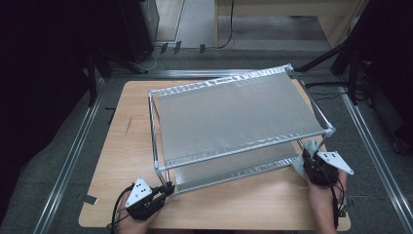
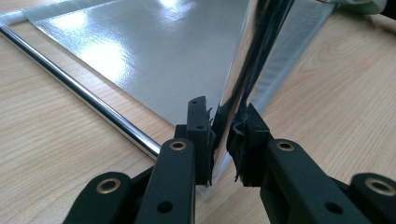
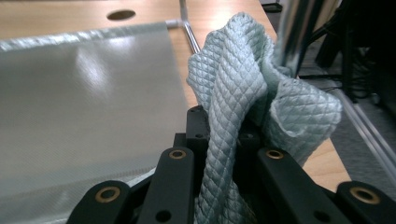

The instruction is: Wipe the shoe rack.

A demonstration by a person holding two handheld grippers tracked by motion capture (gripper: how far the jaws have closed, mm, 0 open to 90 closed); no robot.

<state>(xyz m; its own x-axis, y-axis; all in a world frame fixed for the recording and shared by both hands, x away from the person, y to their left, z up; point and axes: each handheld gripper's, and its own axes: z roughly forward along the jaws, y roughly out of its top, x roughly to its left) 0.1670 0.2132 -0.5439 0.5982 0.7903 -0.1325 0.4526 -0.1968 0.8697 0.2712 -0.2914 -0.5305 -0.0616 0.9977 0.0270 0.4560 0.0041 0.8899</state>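
While the big wooden table point(image 1: 117, 161) holds it up, a shiny metal rack point(image 1: 234, 112) with two grey shelves stands in the middle of the top. Its top shelf is wide and flat, and the lower shelf point(image 2: 140, 56) lies close to the wood.

At the near left corner of the rack, the left gripper point(image 1: 165, 188) is shut tight on the upright silver pole point(image 2: 247, 70) there. In the left gripper view the pole goes up between the two black jaws, and both press on it.

At the near right corner, the right gripper point(image 1: 309, 155) is shut on a pale blue cloth point(image 3: 247, 93). The cloth has a little diamond pattern and bunches up above the jaws, just beside the right corner pole point(image 3: 299, 28).
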